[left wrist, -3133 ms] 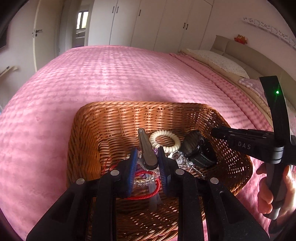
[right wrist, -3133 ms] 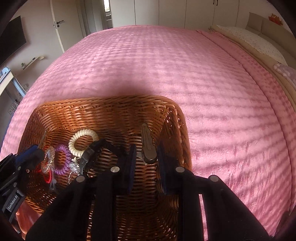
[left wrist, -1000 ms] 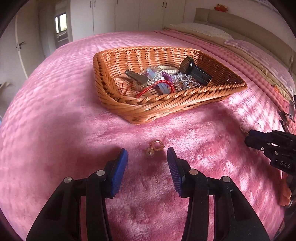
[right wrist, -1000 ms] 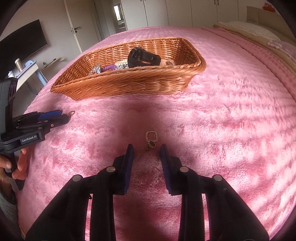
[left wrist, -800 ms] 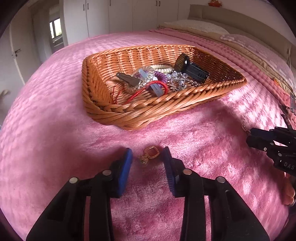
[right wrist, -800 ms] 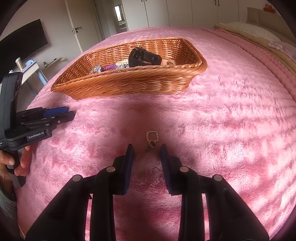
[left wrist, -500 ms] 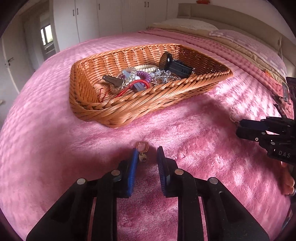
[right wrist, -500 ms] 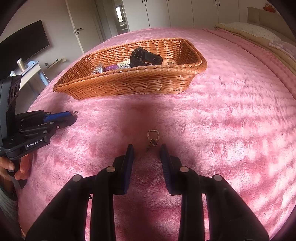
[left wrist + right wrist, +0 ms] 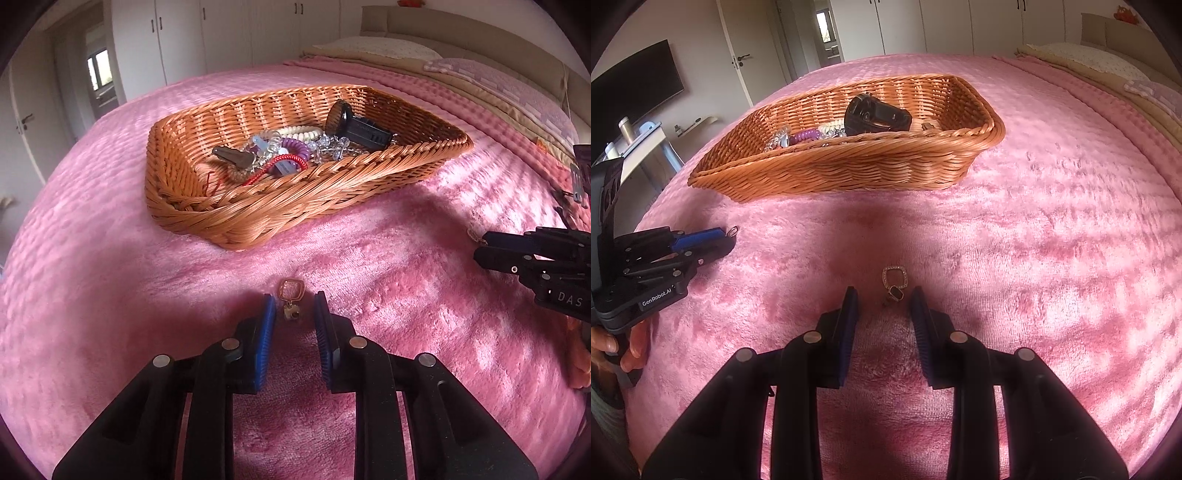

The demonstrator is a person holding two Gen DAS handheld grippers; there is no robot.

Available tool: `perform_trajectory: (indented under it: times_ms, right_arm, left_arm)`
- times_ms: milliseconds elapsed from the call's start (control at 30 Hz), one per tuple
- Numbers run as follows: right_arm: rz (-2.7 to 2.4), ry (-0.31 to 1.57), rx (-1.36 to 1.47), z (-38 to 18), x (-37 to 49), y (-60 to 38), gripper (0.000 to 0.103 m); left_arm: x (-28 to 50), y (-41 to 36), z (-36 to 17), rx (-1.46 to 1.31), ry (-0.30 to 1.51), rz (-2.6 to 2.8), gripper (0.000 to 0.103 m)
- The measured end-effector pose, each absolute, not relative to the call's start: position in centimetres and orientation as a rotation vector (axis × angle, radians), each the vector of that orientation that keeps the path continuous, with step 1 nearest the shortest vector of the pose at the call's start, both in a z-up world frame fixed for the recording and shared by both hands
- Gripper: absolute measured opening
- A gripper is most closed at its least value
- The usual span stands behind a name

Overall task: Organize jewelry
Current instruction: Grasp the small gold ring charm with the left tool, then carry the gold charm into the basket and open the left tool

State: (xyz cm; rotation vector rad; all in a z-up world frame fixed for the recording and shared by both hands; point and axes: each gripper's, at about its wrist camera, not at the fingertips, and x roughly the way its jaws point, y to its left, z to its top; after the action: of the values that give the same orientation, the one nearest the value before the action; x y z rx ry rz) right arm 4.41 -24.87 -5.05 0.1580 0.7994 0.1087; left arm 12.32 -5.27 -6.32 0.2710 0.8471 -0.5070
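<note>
Plush pink bedspread (image 9: 406,280), woven basket (image 9: 258,214)

So the wicker basket (image 9: 258,206) sits on the bedspread (image 9: 406,258), further up the bed than both grippers. Inside it, a watch (image 9: 354,127) lies toward the far right, with coil hair ties (image 9: 295,146), a beaded bracelet (image 9: 332,146) and a hair clip (image 9: 232,157) bunched left of it in the middle.

In front of the basket, two earrings lie on the bedspread, well apart. One earring (image 9: 291,299) is just ahead of the left gripper (image 9: 293,314), its lower end between the fingertips, not touching either one. The other earring (image 9: 895,282) lies just ahead of the right gripper (image 9: 884,306), nearer its right finger. Pillows (image 9: 376,51) are behind the basket, at the head of the bed.
</note>
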Motion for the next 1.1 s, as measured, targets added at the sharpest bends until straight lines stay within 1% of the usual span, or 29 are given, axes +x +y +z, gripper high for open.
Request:
perform_trajectory:
  times_ms: [67, 133, 167, 200, 233, 333, 367, 567, 733, 867, 1100]
  right_arm:
    - [0.1, 0.806, 0.162, -5.1, 4.9, -24.8, 0.024]
    - [0.101, 0.809, 0.158, -5.1, 5.1, -24.7, 0.017]
    - [0.107, 0.808, 0.153, -5.1, 5.1, -24.6, 0.011]
    - [0.109, 0.802, 0.146, -5.0, 4.9, -24.5, 0.009]
    - [0.112, 0.795, 0.143, -5.0, 4.7, -24.4, 0.009]
    - [0.136, 0.769, 0.152, -4.7, 4.1, -24.4, 0.009]
    - [0.141, 0.76, 0.152, -4.5, 3.9, -24.4, 0.009]
    - [0.156, 0.73, 0.162, -3.8, 3.2, -24.6, 0.009]
    - [0.176, 0.712, 0.193, -2.7, 2.4, -25.2, 0.009]
    - [0.188, 0.682, 0.182, -1.0, 1.4, -24.9, 0.009]
    - [0.206, 0.582, 0.154, 4.3, 0.9, -24.9, 0.009]
  left_arm:
    - [12.4, -5.2, -6.4, 0.264, 0.852, -0.51, 0.02]
    - [12.4, -5.2, -6.4, 0.263, 0.852, -0.51, 0.02]
    - [12.4, -5.2, -6.4, 0.265, 0.852, -0.51, 0.02]
    - [12.4, -5.2, -6.4, 0.265, 0.852, -0.51, 0.02]
    - [12.4, -5.2, -6.4, 0.265, 0.852, -0.51, 0.02]
    - [12.4, -5.1, -6.5, 0.267, 0.85, -0.517, 0.011]
    - [12.4, -5.2, -6.5, 0.268, 0.848, -0.515, 0.009]
    - [11.6, -5.3, -5.9, 0.271, 0.807, -0.504, 0.009]
    - [10.2, -4.4, -4.0, 0.214, 0.757, -0.52, 0.009]
    - [8.4, -3.7, -1.7, 0.141, 0.7, -0.563, 0.009]
    - [7.0, -4.1, 3.8, 0.084, 0.576, -0.605, 0.009]
